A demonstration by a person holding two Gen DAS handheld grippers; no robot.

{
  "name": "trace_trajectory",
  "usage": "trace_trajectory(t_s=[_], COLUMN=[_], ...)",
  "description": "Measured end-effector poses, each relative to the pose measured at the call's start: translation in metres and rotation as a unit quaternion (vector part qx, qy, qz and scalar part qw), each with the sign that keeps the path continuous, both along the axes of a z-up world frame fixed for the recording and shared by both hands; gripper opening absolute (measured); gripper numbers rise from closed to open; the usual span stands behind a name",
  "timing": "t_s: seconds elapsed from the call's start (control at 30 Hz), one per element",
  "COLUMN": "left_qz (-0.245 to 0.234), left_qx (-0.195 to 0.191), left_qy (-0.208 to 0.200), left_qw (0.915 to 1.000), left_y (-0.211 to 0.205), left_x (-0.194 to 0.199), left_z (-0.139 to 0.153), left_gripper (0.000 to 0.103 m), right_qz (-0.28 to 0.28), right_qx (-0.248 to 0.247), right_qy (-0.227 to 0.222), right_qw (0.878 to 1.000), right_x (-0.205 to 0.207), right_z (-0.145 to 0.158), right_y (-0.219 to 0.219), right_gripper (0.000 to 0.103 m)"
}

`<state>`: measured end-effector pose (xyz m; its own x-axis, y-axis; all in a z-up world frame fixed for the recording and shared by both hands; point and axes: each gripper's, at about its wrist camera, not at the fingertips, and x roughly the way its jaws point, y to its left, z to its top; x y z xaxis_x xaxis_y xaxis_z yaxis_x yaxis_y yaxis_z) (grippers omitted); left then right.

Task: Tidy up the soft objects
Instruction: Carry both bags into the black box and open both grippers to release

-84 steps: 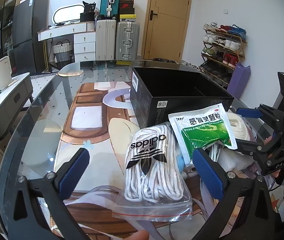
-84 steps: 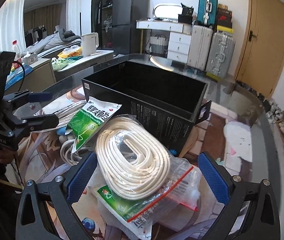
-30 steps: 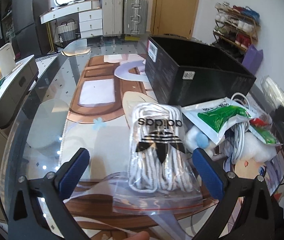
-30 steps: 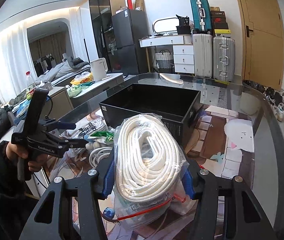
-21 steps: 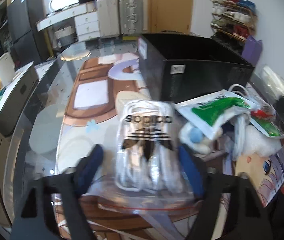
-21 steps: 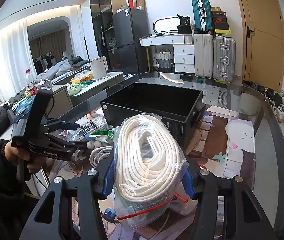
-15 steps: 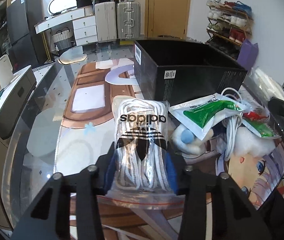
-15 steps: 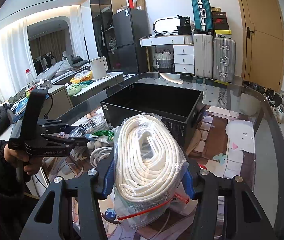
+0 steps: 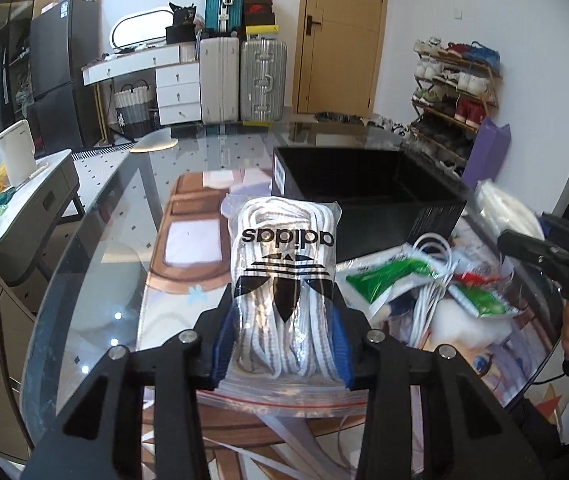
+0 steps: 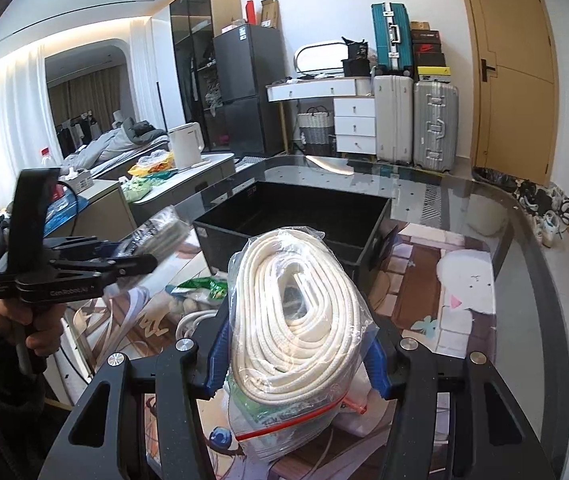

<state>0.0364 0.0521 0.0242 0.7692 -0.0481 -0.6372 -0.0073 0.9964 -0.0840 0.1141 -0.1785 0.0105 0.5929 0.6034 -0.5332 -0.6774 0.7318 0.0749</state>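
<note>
My left gripper [image 9: 282, 336], black with blue pads, is closed on the clear zip bag of white laces [image 9: 284, 280] and holds it lifted. My right gripper [image 10: 296, 356] clamps the clear zip bag of coiled white rope [image 10: 296, 320], also raised. Each hand grips its handle.

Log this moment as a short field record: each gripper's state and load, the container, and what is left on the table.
left gripper: shut on adidas lace bag
right gripper: shut on white rope bag
container: black box, open top, nothing visible inside
box position: on the glass table, beyond both bags
still on table: green sachet, white cable
</note>
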Motion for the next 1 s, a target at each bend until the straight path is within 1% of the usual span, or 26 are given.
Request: trace_trajectory(t_s=[0.2, 0.5, 0.63, 1.0], left_qz=[-0.009, -0.022, -0.024, -0.033], left_qx=[0.000, -0.002, -0.007, -0.009], left_qy=[-0.020, -0.040, -0.037, -0.025], left_qw=[0.9998, 0.9989, 0.9990, 0.9991], left_y=[-0.007, -0.016, -0.018, -0.029], left_x=[0.003, 0.020, 0.029, 0.061], left_z=[0.018, 0.036, 0.036, 0.033], left_gripper=[0.040, 0.040, 0.040, 0.040], right_qz=[-0.028, -0.042, -0.044, -0.047], right_qx=[0.001, -0.002, -0.004, -0.010], right_qy=[0.002, 0.006, 0.009, 0.018], right_qw=[1.000, 0.999, 0.999, 0.999], right_x=[0.005, 0.016, 0.024, 0.044], right_z=[0.013, 0.023, 0.025, 0.027], right_y=[0.004, 0.015, 0.021, 0.031], right_gripper=[0.056, 0.056, 0.056, 0.056])
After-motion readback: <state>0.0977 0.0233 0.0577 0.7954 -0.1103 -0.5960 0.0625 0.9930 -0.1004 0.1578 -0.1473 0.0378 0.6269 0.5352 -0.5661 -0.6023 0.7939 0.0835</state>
